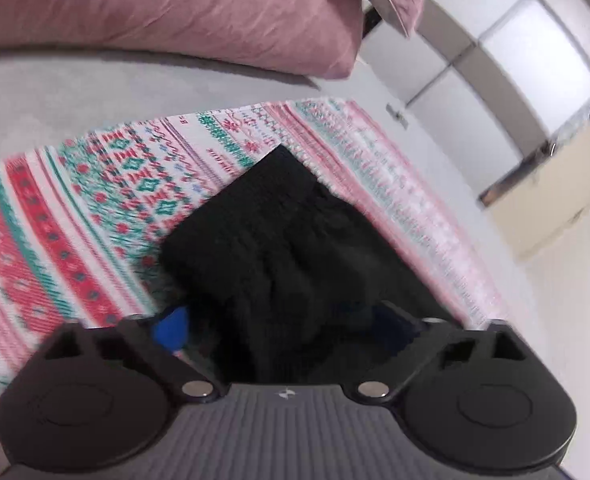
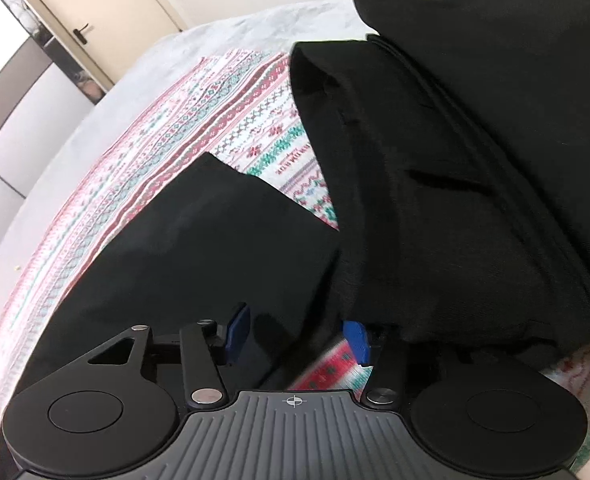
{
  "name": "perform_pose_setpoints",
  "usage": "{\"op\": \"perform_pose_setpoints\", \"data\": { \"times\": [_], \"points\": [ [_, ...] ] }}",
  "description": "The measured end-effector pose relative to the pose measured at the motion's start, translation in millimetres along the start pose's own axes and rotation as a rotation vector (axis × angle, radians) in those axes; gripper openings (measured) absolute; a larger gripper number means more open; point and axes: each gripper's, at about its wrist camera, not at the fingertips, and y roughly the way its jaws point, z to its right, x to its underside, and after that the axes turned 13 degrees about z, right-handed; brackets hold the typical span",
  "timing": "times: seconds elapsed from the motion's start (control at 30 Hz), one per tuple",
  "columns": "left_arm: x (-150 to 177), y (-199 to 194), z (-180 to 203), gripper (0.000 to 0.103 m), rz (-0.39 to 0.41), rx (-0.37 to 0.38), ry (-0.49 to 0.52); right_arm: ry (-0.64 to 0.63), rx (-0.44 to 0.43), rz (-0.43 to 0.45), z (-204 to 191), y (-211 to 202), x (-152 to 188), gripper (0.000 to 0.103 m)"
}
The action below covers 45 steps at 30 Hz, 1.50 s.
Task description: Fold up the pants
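Both grippers, left gripper (image 1: 283,330) and right gripper (image 2: 297,338), stand released with the black pants (image 2: 455,184) directly ahead, running away from both, equally near.

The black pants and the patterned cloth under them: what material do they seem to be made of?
The black pants look like a matte woven fabric, perhaps cotton or a blend: no sheen, soft folds, stitched seams. The patterned cloth looks like a ribbed knit or woven textile, with red, green and white bands that seem worked into the fabric; motion blur leaves the exact weave open.
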Motion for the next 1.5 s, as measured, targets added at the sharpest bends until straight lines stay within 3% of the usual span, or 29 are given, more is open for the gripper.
{"op": "perform_pose_setpoints", "data": {
  "times": [0.03, 0.07, 0.1, 0.13, 0.17, 0.23, 0.37, 0.43, 0.53, 0.67, 0.77, 0.9, 1.0, 1.03, 1.07, 1.13, 1.2, 1.3, 1.37, 1.43, 1.5],
  "points": [
    [-2, 1, -4, 0.103, 0.019, -0.002, -0.064, -0.017, -0.011, 0.017, -4, 1, 2, 0.050],
    [-4, 2, -7, 0.102, 0.024, 0.000, -0.100, -0.044, -0.027, 0.039, -7, 3, 5, 0.029],
    [-6, 3, -7, 0.091, 0.016, -0.002, -0.104, -0.077, -0.035, 0.059, -12, 3, 8, 0.003],
    [-8, 6, -5, 0.072, -0.010, -0.013, -0.080, -0.094, -0.034, 0.069, -14, 1, 10, 0.003],
    [-8, 9, -3, 0.065, -0.036, -0.018, -0.049, -0.078, -0.044, 0.082, -13, -2, 10, 0.003],
    [-7, 10, -2, 0.065, -0.046, -0.008, -0.018, -0.038, -0.074, 0.118, -10, -15, 7, 0.003],
    [-3, 12, -9, 0.081, -0.012, 0.020, -0.085, -0.062, -0.132, 0.224, -23, -50, -10, 0.002],
    [1, 10, -1, 0.080, 0.004, 0.011, -0.023, -0.095, -0.114, 0.224, -32, -55, -11, 0.002],
    [3, 10, 12, 0.050, 0.009, -0.049, 0.134, -0.103, -0.081, 0.178, -32, -44, -8, 0.002],
    [-14, 8, 13, 0.038, 0.001, -0.031, 0.066, -0.036, -0.080, 0.158, -8, -50, 1, 0.002],
    [-21, 3, 36, 0.036, 0.044, -0.040, 0.143, 0.008, -0.120, 0.213, -4, -64, -9, 0.000],
    [-20, 15, 50, 0.036, 0.054, -0.079, 0.198, -0.035, -0.164, 0.281, -30, -79, -34, 0.000],
    [-9, 24, 38, 0.040, -0.005, -0.126, 0.228, -0.096, -0.125, 0.249, -47, -64, -40, 0.000],
    [-5, 25, 30, 0.053, -0.023, -0.128, 0.229, -0.087, -0.114, 0.225, -43, -61, -33, 0.000],
    [-3, 25, 21, 0.058, -0.036, -0.131, 0.216, -0.073, -0.106, 0.204, -39, -57, -29, 0.000],
    [-3, 22, 9, 0.059, -0.024, -0.075, 0.180, -0.072, -0.090, 0.196, -27, -60, -19, 0.000],
    [-7, 24, 7, 0.059, -0.032, -0.067, 0.163, -0.076, -0.059, 0.190, -12, -65, -1, 0.000],
    [-8, 32, 16, 0.053, -0.026, -0.078, 0.212, -0.053, -0.046, 0.170, 13, -59, 14, 0.000],
    [-6, 34, 18, 0.038, -0.024, -0.077, 0.202, -0.031, -0.044, 0.145, 22, -52, 17, 0.000],
    [-3, 33, 19, 0.035, -0.009, -0.074, 0.191, -0.049, -0.059, 0.147, 19, -42, 14, 0.000],
    [1, 30, 20, 0.035, 0.013, -0.072, 0.219, -0.050, -0.054, 0.131, 14, -36, 13, 0.009]
  ]
}}
